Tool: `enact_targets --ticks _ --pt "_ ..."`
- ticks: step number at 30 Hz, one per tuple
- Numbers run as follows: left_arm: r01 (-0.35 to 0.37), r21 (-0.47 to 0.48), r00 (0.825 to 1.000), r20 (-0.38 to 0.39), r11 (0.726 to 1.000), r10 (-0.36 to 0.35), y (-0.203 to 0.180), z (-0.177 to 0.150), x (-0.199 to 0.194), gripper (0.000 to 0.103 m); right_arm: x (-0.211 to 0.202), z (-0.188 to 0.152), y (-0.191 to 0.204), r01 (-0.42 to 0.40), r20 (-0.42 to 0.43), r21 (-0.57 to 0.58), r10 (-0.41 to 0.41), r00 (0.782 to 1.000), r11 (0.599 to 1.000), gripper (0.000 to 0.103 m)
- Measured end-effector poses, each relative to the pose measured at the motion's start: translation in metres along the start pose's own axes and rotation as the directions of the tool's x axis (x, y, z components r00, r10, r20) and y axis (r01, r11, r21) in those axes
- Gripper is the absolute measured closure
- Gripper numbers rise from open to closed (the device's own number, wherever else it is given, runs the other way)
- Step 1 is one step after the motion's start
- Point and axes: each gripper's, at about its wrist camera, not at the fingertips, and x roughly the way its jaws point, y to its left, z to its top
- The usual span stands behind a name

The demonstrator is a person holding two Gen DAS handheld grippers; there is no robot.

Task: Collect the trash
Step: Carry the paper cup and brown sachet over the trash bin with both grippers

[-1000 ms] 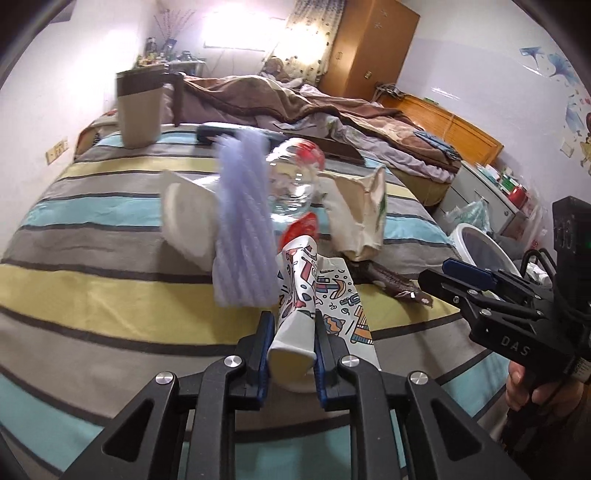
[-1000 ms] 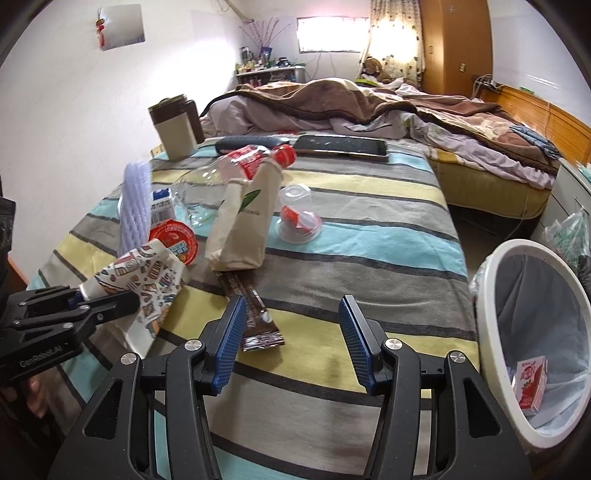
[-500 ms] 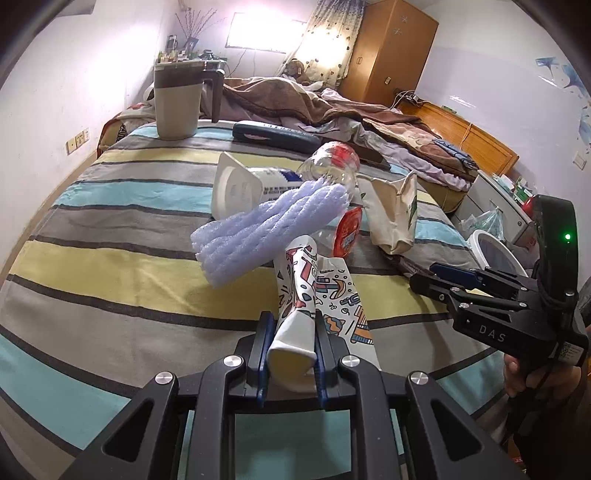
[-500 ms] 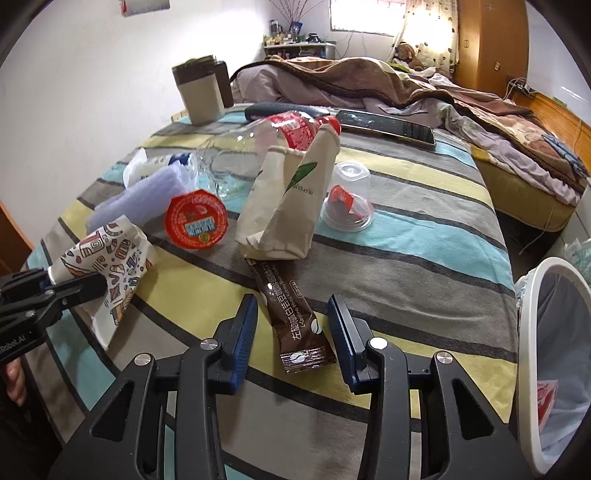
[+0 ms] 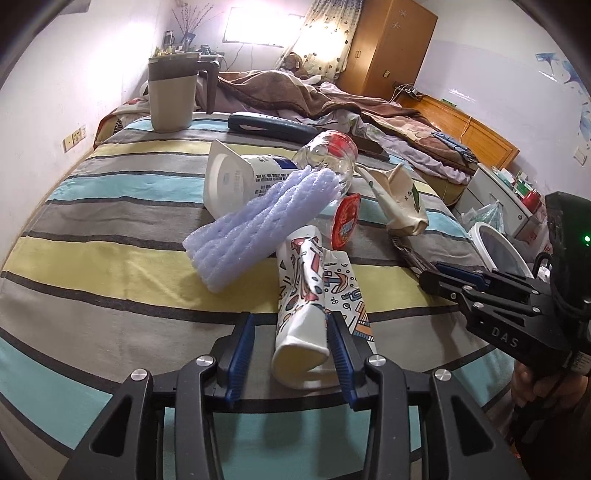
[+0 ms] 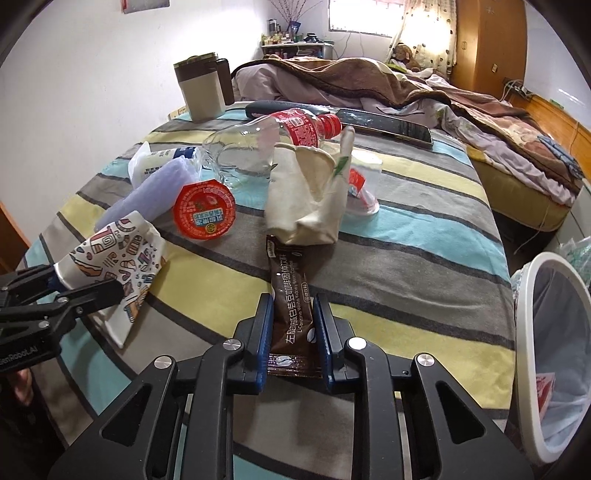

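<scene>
Striped bed [image 6: 424, 229]: bin [image 6: 524, 317] cut off (contents unclear).

Bright window [image 5: 255, 29] glare behind, sharp foreground, fisheye bending and dark corners

From my remote station, both wrist cameras look into a lived-in home bedroom. A bed with a striped blanket [image 6: 424, 229] in grey, yellow and turquoise fills the foreground, and a rumpled brown quilt [image 6: 332, 79] lies heaped on a second bed behind it. A tall wooden wardrobe [image 5: 391, 48] stands in the corner beside a window with spotted curtains [image 5: 325, 33]. A soft toy [image 6: 404, 51] sits near the curtains. A wooden headboard [image 5: 476, 133] runs along the far wall, and a power socket [image 5: 74, 138] is set in the near one.
</scene>
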Motion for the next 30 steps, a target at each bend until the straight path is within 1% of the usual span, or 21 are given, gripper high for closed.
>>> enact_targets --ticks 2,4,5,6,8,13,20,22,30 --pt "0.001 -0.019 1.000 0.006 1.000 -0.001 0.001 -0.001 -0.001 0.063 -0.002 -0.002 -0.001 -0.011 0.003 0.014 0.011 1.000 1.000 0.079" --pt "-0.005 -0.013 1.000 0.009 1.000 0.005 0.000 -0.001 -0.001 0.071 -0.004 -0.003 0.000 -0.013 0.007 0.023 0.013 1.000 1.000 0.079" --pt "-0.001 -0.009 1.000 0.009 1.000 0.001 -0.001 -0.002 -0.001 0.079 -0.006 -0.004 0.000 -0.015 0.013 0.028 0.015 1.000 0.999 0.079" --pt "-0.003 -0.004 1.000 0.011 1.000 0.003 -0.003 -0.002 -0.002 0.081 -0.008 -0.005 0.000 -0.020 0.018 0.032 0.020 1.000 0.999 0.080" --pt "-0.022 0.010 1.000 0.021 1.000 0.022 -0.007 -0.003 -0.005 0.082 -0.011 -0.008 0.001 -0.030 0.027 0.036 0.029 0.999 0.999 0.080" --pt "-0.020 0.025 0.999 0.033 0.999 0.019 -0.014 -0.007 -0.011 0.083 -0.014 -0.014 0.001 -0.037 0.030 0.042 0.036 0.999 0.998 0.080" --pt "-0.020 0.063 0.998 0.056 0.998 0.016 -0.031 -0.007 -0.024 0.083 -0.030 -0.019 -0.004 -0.047 0.073 0.068 0.042 0.996 0.997 0.080" --pt "-0.023 0.079 0.998 0.067 0.997 0.018 -0.037 -0.007 -0.029 0.083 -0.036 -0.020 -0.006 -0.043 0.089 0.075 0.036 0.995 0.996 0.080" --pt "-0.001 0.132 0.995 0.103 0.991 -0.012 -0.065 -0.001 -0.041 0.083 -0.062 -0.024 -0.021 -0.011 0.161 0.111 -0.007 0.987 0.994 0.080"
